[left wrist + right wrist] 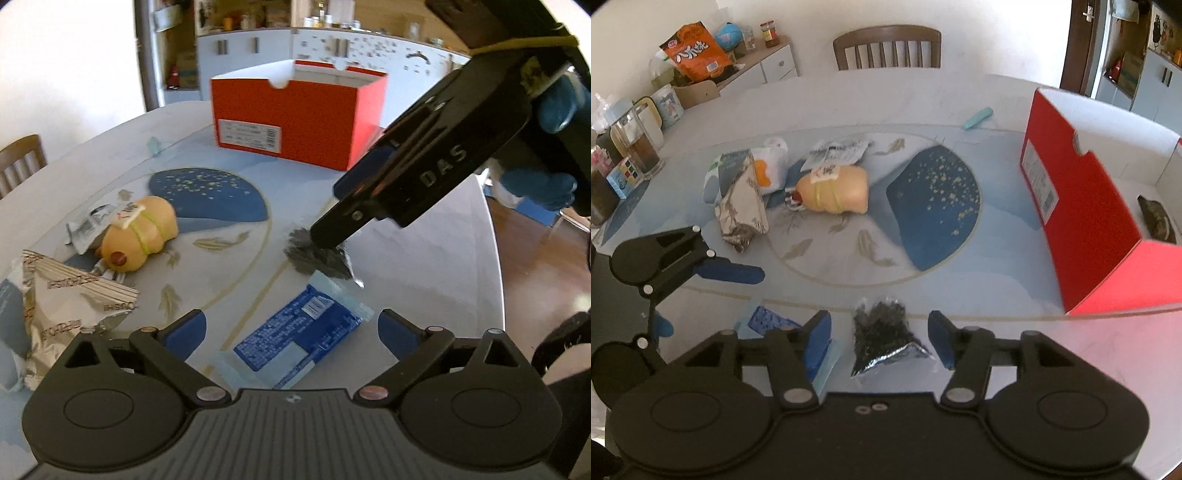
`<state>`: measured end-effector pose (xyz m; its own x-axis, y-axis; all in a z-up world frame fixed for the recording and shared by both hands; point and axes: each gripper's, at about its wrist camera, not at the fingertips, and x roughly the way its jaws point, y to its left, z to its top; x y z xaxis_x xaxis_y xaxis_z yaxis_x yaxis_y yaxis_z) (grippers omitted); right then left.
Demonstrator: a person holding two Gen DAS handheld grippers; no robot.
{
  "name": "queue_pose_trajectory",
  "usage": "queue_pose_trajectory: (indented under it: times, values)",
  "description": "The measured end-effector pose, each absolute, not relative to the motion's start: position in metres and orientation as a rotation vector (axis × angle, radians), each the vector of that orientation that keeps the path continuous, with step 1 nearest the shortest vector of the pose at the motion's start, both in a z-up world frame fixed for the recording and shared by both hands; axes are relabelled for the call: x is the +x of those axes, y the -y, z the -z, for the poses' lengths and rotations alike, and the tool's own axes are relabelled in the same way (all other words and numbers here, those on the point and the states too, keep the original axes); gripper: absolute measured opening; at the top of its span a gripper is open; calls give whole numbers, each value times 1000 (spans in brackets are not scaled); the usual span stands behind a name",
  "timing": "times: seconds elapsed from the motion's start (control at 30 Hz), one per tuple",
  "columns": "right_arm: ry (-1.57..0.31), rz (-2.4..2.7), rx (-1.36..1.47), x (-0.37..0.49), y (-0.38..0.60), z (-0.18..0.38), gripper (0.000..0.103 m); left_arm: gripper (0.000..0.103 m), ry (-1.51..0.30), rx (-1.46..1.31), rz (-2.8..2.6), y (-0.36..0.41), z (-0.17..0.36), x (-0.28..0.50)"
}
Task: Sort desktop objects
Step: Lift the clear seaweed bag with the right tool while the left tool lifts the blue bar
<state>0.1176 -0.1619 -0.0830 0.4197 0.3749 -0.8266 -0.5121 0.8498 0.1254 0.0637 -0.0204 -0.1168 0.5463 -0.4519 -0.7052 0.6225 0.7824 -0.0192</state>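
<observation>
Now the left gripper (pixel 290 328) hovers with jaws wide apart over the blue wrapper (pixel 295 334) on the table (pixel 424 258), gripping nothing. Just beside it, the right gripper (pixel 879 334) has its jaws half open around the dark packet (pixel 882 332), pads not touching. Farther away stands the red box (pixel 295 122).
</observation>
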Motion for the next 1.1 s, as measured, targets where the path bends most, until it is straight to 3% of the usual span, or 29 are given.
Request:
queue_pose_trajectory:
  times: [0.1,0.2,0.27,0.43,0.57,0.83,1.1]
  values:
    - [-1009,-550,-163,119,161,93,58,99,-767,256,657,20,121,65]
    - [-1013,-538,-174,121,160,101,58,87,-775,258,660,21,124,67]
    - [-1016,-528,-178,122,160,106,58,73,-782,264,660,22,126,69]
    - [-1008,-514,-163,125,162,112,57,61,-784,281,648,24,125,67]
    - [-995,-511,-160,126,160,116,51,44,-801,275,611,28,122,65]
    - [-990,-502,-162,125,160,113,34,37,-819,221,519,28,120,60]
    - [-990,-501,-165,123,168,99,32,37,-823,158,454,25,108,60]
